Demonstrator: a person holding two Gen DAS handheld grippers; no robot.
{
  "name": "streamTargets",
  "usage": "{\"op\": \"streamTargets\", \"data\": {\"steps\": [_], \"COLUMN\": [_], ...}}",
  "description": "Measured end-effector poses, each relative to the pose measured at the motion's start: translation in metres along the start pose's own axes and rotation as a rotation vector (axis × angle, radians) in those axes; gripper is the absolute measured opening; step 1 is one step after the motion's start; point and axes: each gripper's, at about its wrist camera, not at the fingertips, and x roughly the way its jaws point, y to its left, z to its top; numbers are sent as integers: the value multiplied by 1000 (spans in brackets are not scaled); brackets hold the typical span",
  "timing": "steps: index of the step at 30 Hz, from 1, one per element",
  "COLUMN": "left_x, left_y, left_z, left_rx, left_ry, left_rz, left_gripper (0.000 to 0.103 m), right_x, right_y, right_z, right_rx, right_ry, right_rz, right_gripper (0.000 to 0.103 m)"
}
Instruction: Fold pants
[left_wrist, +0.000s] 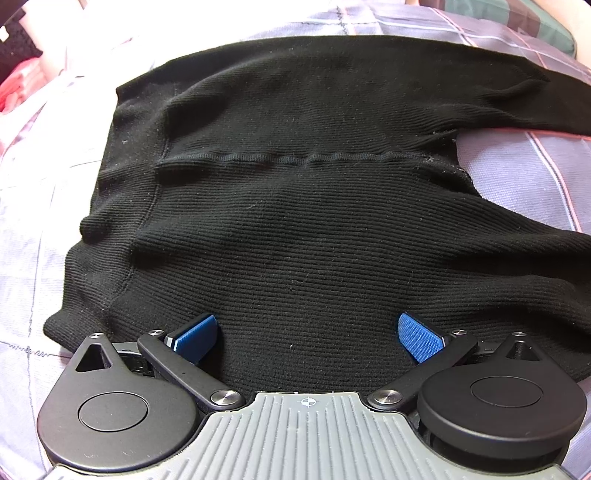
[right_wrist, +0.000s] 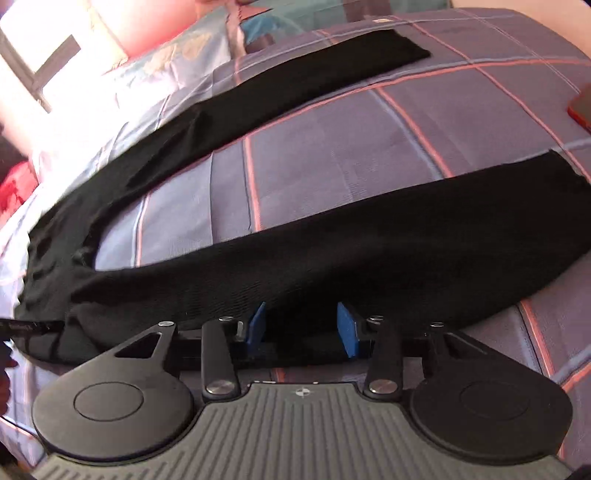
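Black pants (left_wrist: 295, 221) under both tongs — left tongs (left_wrist: 308, 338) wide, right tongs (right_wrist: 301, 328) half-open.

A home bedroom: plaid bedsheet (right_wrist: 332, 155), floral pillow (right_wrist: 166, 62), sunlit window (right_wrist: 48, 62).

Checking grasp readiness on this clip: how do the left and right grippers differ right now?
The left gripper has its jaws spread wide; the right gripper has them narrower. The left sits over the broad waist end of the pants; the right sits at the near leg, with both legs stretching away across the plaid bedsheet. The left view is sharp; the right is blurred. Both are open with black fabric between blue pads, nothing clamped.
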Motion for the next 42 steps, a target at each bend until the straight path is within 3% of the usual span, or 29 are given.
{"op": "streamTargets", "data": {"steps": [2, 6, 10, 12, 14, 23, 30, 31, 33, 34, 35, 39, 42], "left_x": [-7, -34, -47, -37, -32, -12, -14, -13, -12, -11, -10, -22, -42], "left_y": [4, 27, 65, 84, 96, 111, 120, 121, 123, 124, 125, 128, 128], "left_z": [0, -14, -37, -47, -53, -44, -58, -56, -51, -50, -49, -42, -18], "left_rx": [-28, -147, -369, -503, -602, -792, -856, -853, -846, -847, -846, -852, -814], "left_ry": [3, -29, 16, 72, 65, 5, -39, -38, -18, -15, -13, -62, -114], "left_rz": [-13, -98, -206, -305, -375, -513, -530, -518, -473, -458, -439, -431, -432], "left_gripper": [103, 103, 103, 103, 103, 103, 103, 103, 103, 102, 94, 84, 84], "right_x": [-12, -28, -33, -30, -27, -17, -14, -12, -6, -1, 2, -3, -4], "right_y": [-11, -39, -67, -77, -84, -107, -119, -118, -115, -113, -111, -94, -77], "right_z": [2, 5, 1, -2, -6, -11, -15, -12, -3, 2, 6, 36, 75], "right_rx": [19, 111, 257, 314, 363, 546, 641, 639, 602, 568, 539, 431, 367], "right_ry": [-39, -63, -50, -37, -30, -42, -75, -76, -49, -16, 3, -18, -46], "right_rz": [-73, -55, 30, 40, 63, 182, 207, 209, 181, 148, 134, 136, 177], "right_gripper": [60, 60, 61, 61, 61, 62, 62, 60, 41, 14, 7, 7, 7]}}
